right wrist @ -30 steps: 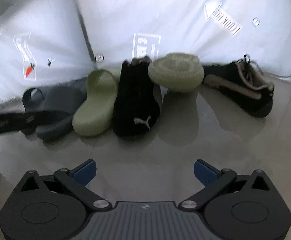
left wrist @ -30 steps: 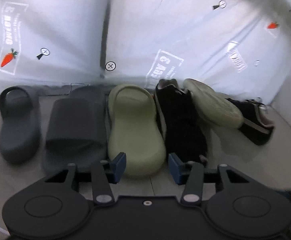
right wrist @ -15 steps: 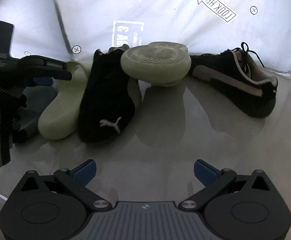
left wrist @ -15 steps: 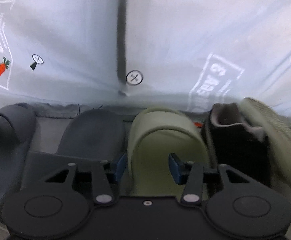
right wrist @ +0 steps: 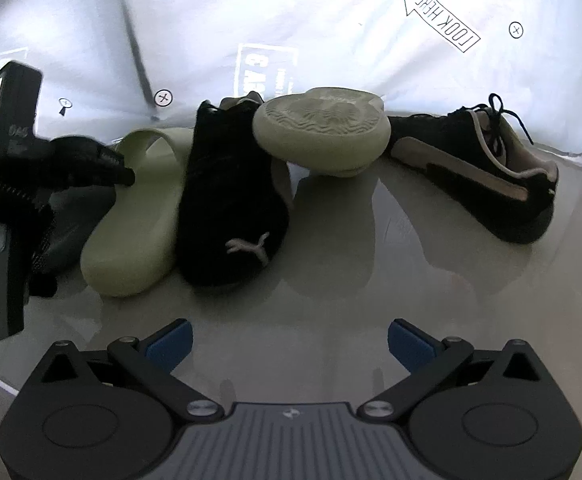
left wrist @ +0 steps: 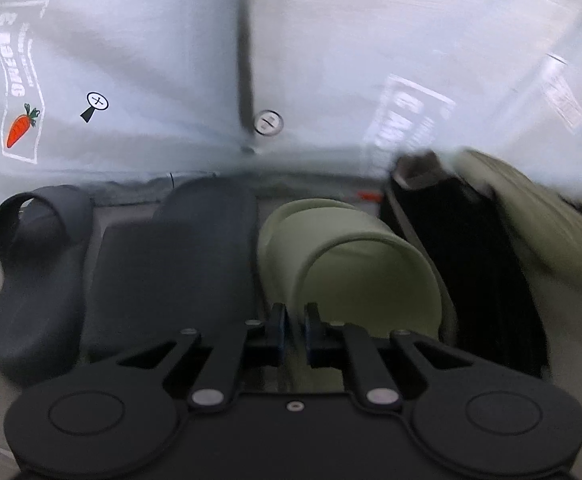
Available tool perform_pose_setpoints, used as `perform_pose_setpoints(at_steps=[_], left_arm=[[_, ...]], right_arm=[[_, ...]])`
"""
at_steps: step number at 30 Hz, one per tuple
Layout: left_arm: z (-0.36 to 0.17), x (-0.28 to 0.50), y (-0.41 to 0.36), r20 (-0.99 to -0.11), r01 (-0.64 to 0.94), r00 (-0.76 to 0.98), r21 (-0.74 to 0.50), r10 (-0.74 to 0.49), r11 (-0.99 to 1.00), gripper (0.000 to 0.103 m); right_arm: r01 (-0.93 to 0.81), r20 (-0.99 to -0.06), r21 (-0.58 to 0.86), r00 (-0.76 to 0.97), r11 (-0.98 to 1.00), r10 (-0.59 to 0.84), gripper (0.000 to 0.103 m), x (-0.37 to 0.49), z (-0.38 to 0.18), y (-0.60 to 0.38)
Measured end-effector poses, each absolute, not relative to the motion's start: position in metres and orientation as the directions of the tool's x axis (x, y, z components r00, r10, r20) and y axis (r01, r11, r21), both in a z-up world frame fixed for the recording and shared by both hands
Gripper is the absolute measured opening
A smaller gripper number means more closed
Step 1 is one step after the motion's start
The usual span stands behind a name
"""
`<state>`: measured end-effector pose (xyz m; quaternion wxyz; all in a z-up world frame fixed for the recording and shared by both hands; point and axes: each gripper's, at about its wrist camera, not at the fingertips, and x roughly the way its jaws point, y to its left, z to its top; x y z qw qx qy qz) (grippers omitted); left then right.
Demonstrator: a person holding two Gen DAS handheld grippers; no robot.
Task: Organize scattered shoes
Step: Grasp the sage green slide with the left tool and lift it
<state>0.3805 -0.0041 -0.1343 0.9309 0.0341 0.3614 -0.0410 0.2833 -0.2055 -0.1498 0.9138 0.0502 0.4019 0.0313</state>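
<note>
The left claw (left wrist: 294,330) is pinched nearly shut on the strap edge of the upright green slide (left wrist: 347,264), which lies sole-down at the centre of the left wrist view, between the flat dark grey slide (left wrist: 179,264) at its 9 o'clock and the black sneaker (left wrist: 463,264) at its 3 o'clock. The slide looks like moulded foam: probably light, springy and a little grippy, so the strap rim is a fair place to hold it, though it may flex and swing once lifted. The right claw (right wrist: 289,340) stands wide with nothing between its blue pads, hovering over bare floor. Its partner, the overturned green slide (right wrist: 323,136), rests sole-up at 12 o'clock in the right wrist view, propped against the heel of the black sneaker (right wrist: 231,200) and likely to tip if that shoe is nudged; a thick side edge seems the safest hold. The second black sneaker (right wrist: 479,172) lies well apart at 2 o'clock, its laces loose. A rounded dark grey clog (left wrist: 35,280) sits at 9 o'clock, beside the grey slide. The shoes are packed closely, so lifting the held slide risks dragging its neighbours. A white printed sheet (right wrist: 331,20) backs the row.
</note>
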Motion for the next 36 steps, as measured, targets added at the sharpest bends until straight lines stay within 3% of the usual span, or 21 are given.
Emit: perform_pose_setpoints(at_steps=[9, 16, 30, 36], left_arm=[[-0.12, 0.254, 0.003, -0.726, 0.252, 0.671, 0.032, -0.151, 0.967, 0.012], [-0.111, 0.18, -0.048, -0.771, 0.417, 0.564, -0.042, -0.294, 0.908, 0.012], [-0.115, 0.136, -0.193, -0.771, 0.543, 0.479, -0.114, -0.418, 0.832, 0.012], [-0.117, 0.142, -0.185, -0.799, 0.497, 0.428, -0.182, -0.422, 0.848, 0.024]], right_arm=[[0.001, -0.703, 0.094, 0.708, 0.996, 0.066, 0.103, 0.219, -0.121, -0.211], [0.097, -0.678, 0.085, 0.735, 0.992, -0.014, 0.103, 0.167, -0.104, -0.231], [0.296, -0.656, 0.014, 0.723, 0.955, -0.215, 0.103, 0.061, -0.082, -0.318], [0.323, -0.659, 0.019, 0.716, 0.946, -0.231, 0.103, 0.048, -0.086, -0.347]])
